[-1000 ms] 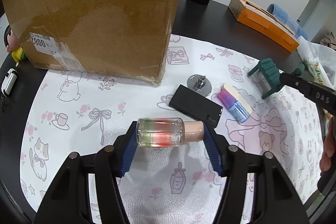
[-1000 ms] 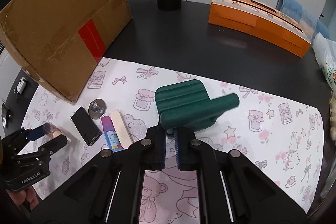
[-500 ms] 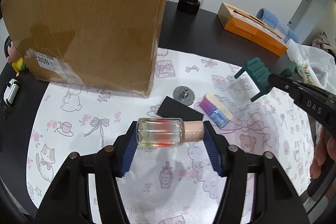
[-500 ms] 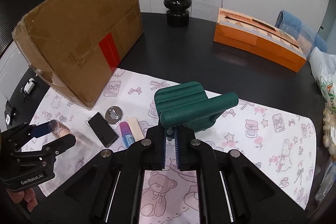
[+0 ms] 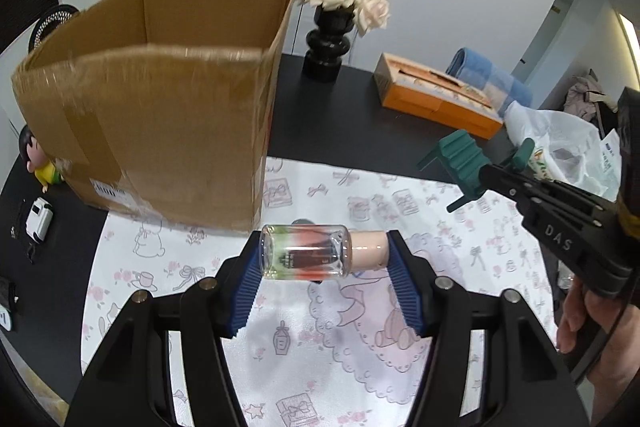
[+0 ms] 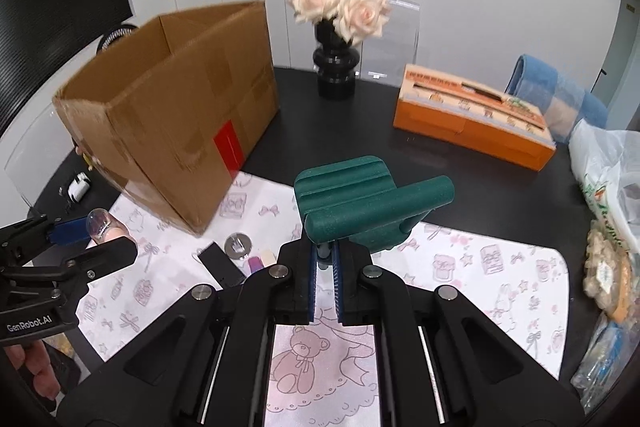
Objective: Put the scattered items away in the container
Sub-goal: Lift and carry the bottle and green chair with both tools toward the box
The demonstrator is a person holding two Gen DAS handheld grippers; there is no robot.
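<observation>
My left gripper [image 5: 324, 259] pinches a small glass bottle [image 5: 306, 257] sideways, base on one blue pad, pink cap on the other, up in the air above the patterned mat [image 5: 360, 347]. The open cardboard box [image 5: 160, 99] stands just ahead and to the left, its near corner close to the bottle. My right gripper [image 6: 325, 259] has its pads pressed onto a leg of a green toy chair [image 6: 360, 203], also lifted clear of the mat. Down on the mat near the box corner I see a black card [image 6: 220, 263], a metal disc [image 6: 238, 245] and a purple stick [image 6: 256, 261], partly hidden behind my right gripper.
</observation>
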